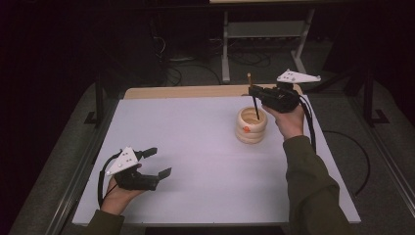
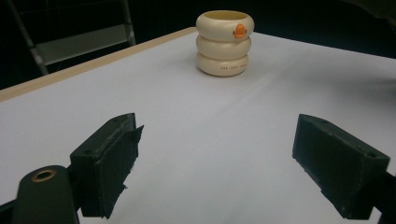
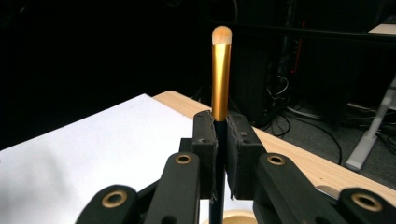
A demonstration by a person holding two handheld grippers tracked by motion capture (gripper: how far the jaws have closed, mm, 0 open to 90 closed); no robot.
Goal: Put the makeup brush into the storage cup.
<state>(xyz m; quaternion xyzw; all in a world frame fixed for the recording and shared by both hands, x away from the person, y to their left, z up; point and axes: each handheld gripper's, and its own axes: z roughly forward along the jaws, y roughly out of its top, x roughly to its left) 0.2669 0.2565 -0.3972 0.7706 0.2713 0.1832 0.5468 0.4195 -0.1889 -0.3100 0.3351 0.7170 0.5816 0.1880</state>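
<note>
The left gripper (image 1: pixel 155 162) rests low near the left front of the white table (image 1: pixel 186 147), its jaws wide apart with nothing in them. Farther right stands a cream holder (image 1: pixel 251 126) made of 3 stacked rings. The right gripper (image 1: pixel 252 90) is squeezed tight on a brush (image 3: pixel 220 70), upright, its dark handle reaching down into the holder.
</note>
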